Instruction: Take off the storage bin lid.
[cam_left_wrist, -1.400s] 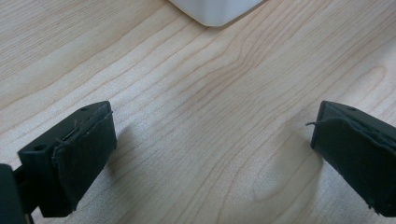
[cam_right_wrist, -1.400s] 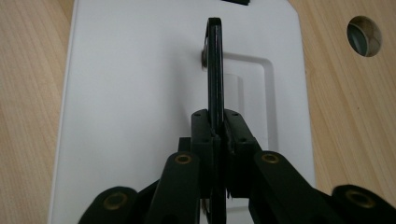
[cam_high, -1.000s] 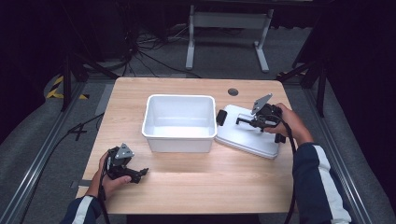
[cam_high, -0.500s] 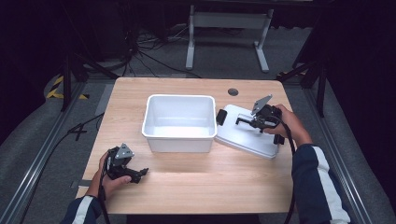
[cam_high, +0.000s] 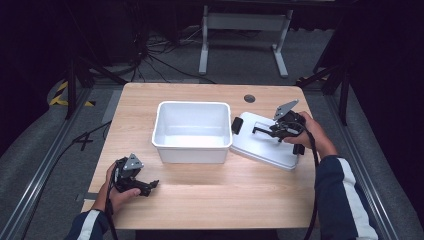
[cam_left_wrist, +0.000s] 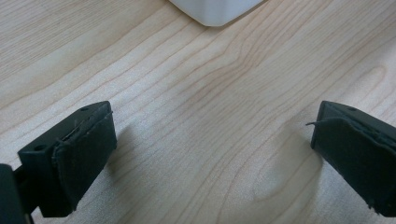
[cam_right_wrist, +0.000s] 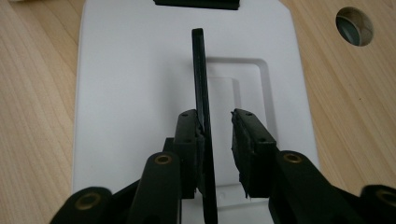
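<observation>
High view: the lid (cam_high: 265, 141) lies flat on the table (cam_high: 210, 200), right of the bin (cam_high: 192, 131) (one corner touching it).

Left gripper view: left gripper (cam_left_wrist: 210, 149) jaws wide, nothing between.

Right gripper view: right gripper (cam_right_wrist: 217, 140) jaws have just been opening; the upright black handle (cam_right_wrist: 200, 84) stands between them, a gap at the right pad.

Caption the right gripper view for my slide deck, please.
Right gripper, just opening, straddles the upright black handle of the white lid on the table.
</observation>
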